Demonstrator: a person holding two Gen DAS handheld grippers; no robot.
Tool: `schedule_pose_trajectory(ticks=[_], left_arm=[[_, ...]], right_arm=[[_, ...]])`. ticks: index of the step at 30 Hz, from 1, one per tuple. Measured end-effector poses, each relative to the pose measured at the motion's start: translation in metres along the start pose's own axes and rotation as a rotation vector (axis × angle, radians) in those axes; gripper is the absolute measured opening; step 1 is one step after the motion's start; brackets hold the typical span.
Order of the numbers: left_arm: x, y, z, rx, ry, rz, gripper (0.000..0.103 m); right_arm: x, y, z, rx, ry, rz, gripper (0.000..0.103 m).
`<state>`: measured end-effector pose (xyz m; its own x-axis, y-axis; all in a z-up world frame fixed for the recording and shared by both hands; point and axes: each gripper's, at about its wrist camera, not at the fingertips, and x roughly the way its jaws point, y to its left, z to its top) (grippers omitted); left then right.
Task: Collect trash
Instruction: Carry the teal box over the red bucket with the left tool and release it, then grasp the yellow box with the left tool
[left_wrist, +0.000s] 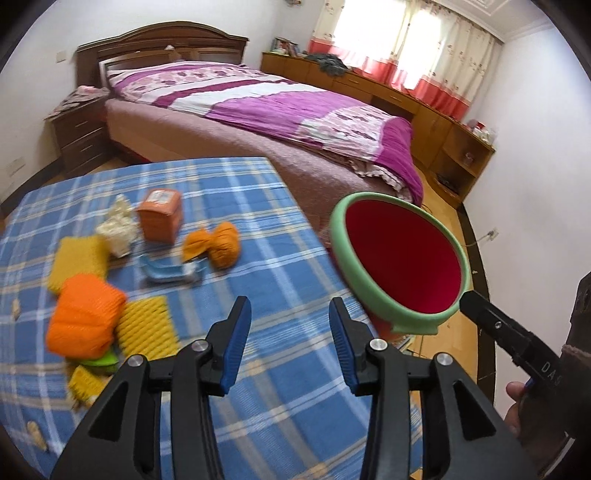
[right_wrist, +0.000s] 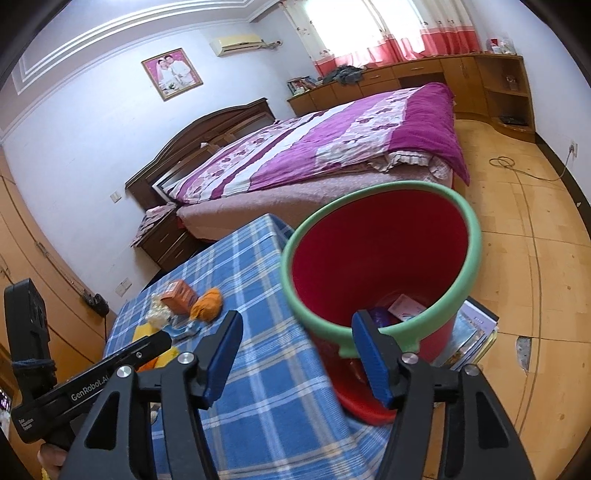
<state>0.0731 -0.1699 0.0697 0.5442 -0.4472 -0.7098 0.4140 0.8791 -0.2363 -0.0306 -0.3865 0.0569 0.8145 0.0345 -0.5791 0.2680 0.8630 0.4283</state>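
Between pickups, as judged: some trash already in the red bucket (right_wrist: 476, 236), right of centre in the right wrist view, more waiting on the checked table (left_wrist: 258, 369). Left gripper (left_wrist: 286, 325) at bottom centre, about half open, empty, above bare cloth. Right gripper (right_wrist: 295, 350) wide open, gripping nothing; one finger just at the green rim, the other over the table. Remaining trash at the left of the left wrist view: orange net (left_wrist: 86, 321), yellow mesh (left_wrist: 147, 325), orange box (left_wrist: 160, 216). Next: reach left to the pile, close on one piece, carry to the bucket.
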Motion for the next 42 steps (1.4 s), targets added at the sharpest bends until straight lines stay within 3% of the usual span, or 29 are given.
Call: schedule_pose_trajectory(ticks=[14, 21, 29, 36, 42], left_arm=[[-0.031, 0.063, -0.039, -0.127, -0.007, 0.101, 0.044], [-0.034, 0.093, -0.059, -0.184, -0.005, 0.235, 0.044], [-0.028, 0.118, -0.073, -0.266, 0.015, 0.274, 0.044], [-0.013, 0.13, -0.078, -0.325, 0.039, 0.256, 0.044], [-0.005, 0.137, -0.077, -0.339, 0.016, 0.264, 0.044]], right_arm=[[-0.005, 0.036, -0.027, -0.055, 0.029, 0.033, 0.065], [-0.001, 0.05, -0.044, -0.078, 0.054, 0.041, 0.065], [0.009, 0.06, -0.057, -0.099, 0.091, 0.047, 0.065], [0.017, 0.06, -0.063, -0.101, 0.118, 0.045, 0.065], [0.024, 0.058, -0.064, -0.101, 0.136, 0.045, 0.065]])
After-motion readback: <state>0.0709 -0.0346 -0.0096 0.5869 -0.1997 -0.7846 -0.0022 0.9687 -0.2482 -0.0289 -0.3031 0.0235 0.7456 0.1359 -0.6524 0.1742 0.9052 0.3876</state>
